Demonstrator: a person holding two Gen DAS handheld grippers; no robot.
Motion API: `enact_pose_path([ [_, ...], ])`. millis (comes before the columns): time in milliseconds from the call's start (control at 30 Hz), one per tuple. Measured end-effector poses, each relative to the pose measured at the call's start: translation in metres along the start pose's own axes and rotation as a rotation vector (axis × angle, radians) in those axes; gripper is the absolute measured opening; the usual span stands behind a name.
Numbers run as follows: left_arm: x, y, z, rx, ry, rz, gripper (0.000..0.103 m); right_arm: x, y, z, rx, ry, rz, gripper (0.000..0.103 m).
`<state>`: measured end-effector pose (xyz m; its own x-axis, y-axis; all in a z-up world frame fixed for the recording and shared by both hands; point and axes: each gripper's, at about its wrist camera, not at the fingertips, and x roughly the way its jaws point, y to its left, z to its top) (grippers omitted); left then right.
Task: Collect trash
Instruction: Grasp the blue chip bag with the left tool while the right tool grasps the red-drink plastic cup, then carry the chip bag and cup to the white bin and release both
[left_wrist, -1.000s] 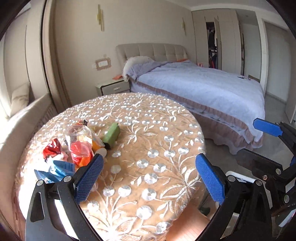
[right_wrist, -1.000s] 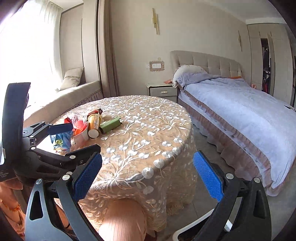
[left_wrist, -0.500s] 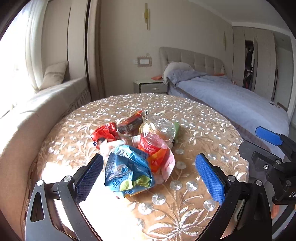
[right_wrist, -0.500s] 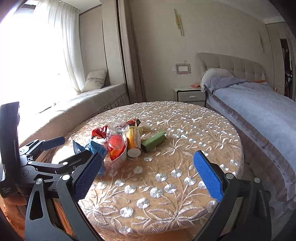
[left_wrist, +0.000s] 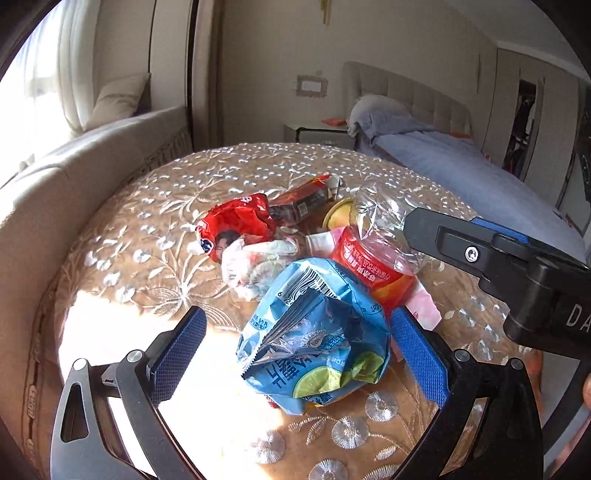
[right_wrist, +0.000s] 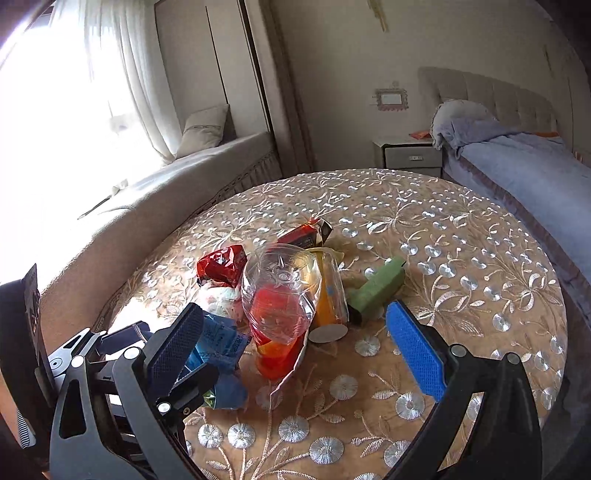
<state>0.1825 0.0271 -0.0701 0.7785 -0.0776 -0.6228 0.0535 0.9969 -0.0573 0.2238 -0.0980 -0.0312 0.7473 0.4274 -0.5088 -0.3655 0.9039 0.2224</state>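
A heap of trash lies on the round embroidered table (left_wrist: 155, 206). A crumpled blue snack bag (left_wrist: 314, 339) sits between the wide-open fingers of my left gripper (left_wrist: 295, 354), not pinched. Behind it are a crushed clear bottle with a red label (left_wrist: 369, 254), a red wrapper (left_wrist: 236, 225), white tissue (left_wrist: 255, 266) and a dark red packet (left_wrist: 303, 199). My right gripper (right_wrist: 295, 343) is open, with the crushed bottle (right_wrist: 280, 295) just ahead of it. A yellow cup (right_wrist: 327, 295) and a green carton (right_wrist: 373, 288) lie to the bottle's right. The blue bag (right_wrist: 221, 350) and the left gripper sit at its lower left.
A beige window bench (right_wrist: 155, 199) with a cushion runs along the table's left side. A bed (right_wrist: 535, 173) with a blue cover and a nightstand (right_wrist: 410, 155) stand beyond the table at right. The right gripper's body (left_wrist: 517, 266) crosses the left wrist view at right.
Both grippers have swung left and closed in on the trash heap. The blue bag now sits between the left gripper's fingers, and the bottle is just ahead of the right gripper.
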Motion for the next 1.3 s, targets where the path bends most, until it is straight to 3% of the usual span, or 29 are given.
enact_pose_path([
  [33,0.003,0.001,0.000,0.003,0.006,-0.004,0.096,0.008,0.002,0.002,-0.004,0.012,0.003,0.098],
  [100,0.008,-0.001,0.001,0.015,0.025,-0.025,0.077,0.020,0.007,0.003,-0.013,0.026,-0.016,0.098],
  [133,0.012,0.000,0.000,0.013,0.037,-0.031,0.076,0.024,0.009,0.002,-0.016,0.027,-0.028,0.092],
  [167,0.014,-0.001,0.000,0.016,0.041,-0.033,0.074,0.028,0.010,0.001,-0.022,0.031,-0.024,0.071],
  [233,0.015,-0.002,0.000,0.029,0.039,-0.039,0.072,0.032,0.010,-0.001,-0.014,0.047,-0.006,0.050],
  [333,0.007,0.000,-0.001,0.019,0.025,-0.037,0.069,0.022,0.010,-0.002,-0.004,0.027,0.000,0.049],
  [433,-0.014,0.001,0.001,0.021,-0.025,0.006,0.069,-0.007,0.012,0.003,-0.005,-0.053,0.035,0.046],
  [667,-0.072,-0.014,0.008,0.038,-0.129,-0.009,0.069,-0.072,0.019,0.014,-0.049,-0.180,0.036,0.046],
  [1000,-0.121,-0.079,-0.002,0.160,-0.190,-0.102,0.069,-0.154,-0.006,-0.015,-0.048,-0.246,-0.036,0.046],
  [1300,-0.132,-0.149,-0.019,0.276,-0.186,-0.212,0.069,-0.215,-0.047,-0.051,-0.009,-0.284,-0.158,0.046],
])
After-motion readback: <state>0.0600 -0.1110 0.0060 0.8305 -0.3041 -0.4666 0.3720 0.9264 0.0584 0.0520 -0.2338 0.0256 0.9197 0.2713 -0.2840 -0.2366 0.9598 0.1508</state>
